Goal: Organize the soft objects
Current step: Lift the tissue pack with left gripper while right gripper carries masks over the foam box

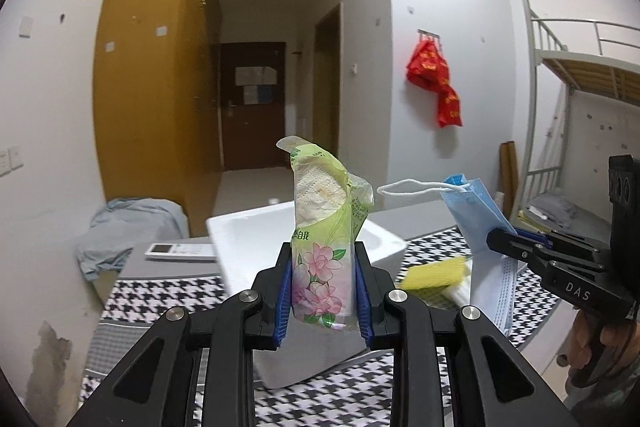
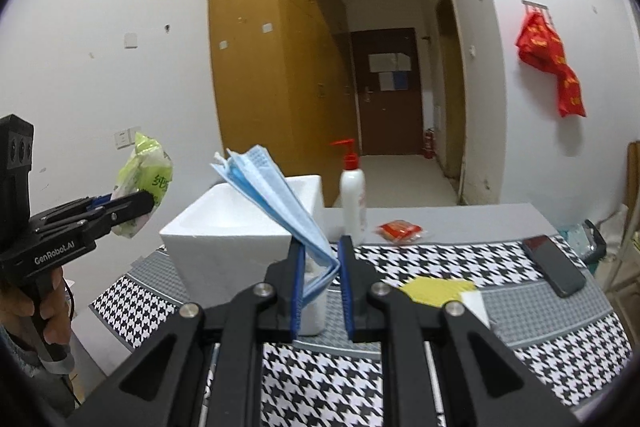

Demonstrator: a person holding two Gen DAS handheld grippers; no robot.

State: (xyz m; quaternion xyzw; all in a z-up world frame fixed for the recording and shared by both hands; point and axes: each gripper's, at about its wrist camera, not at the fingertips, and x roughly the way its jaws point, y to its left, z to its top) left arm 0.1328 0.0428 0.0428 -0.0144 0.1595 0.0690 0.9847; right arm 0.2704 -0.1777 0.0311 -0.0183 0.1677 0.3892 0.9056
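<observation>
Left wrist view: the left gripper (image 1: 322, 291) clamps a crumpled green floral tissue pack (image 1: 324, 239), while the right gripper (image 2: 320, 283) pinches folded blue face masks (image 2: 276, 199).

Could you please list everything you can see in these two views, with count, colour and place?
Tissue pack: one, green with pink flowers, held off the table in the left tongs.
Face masks: a small stack, blue, gripped in the right tongs.
Foam box: one, white, open-topped, on the table ahead.
Sponge: one, yellow, on the cloth right of the box.
Pump bottle: one, white with red pump, behind the box.
Packet: one, red, right of the bottle.
Phone: one, black, far right on the cloth.
Remote: one, white, left of the box.
Tablecloth: one, black-and-white houndstooth.
Left tongs: black, blue pads.
Right tongs: black, blue pads.
</observation>
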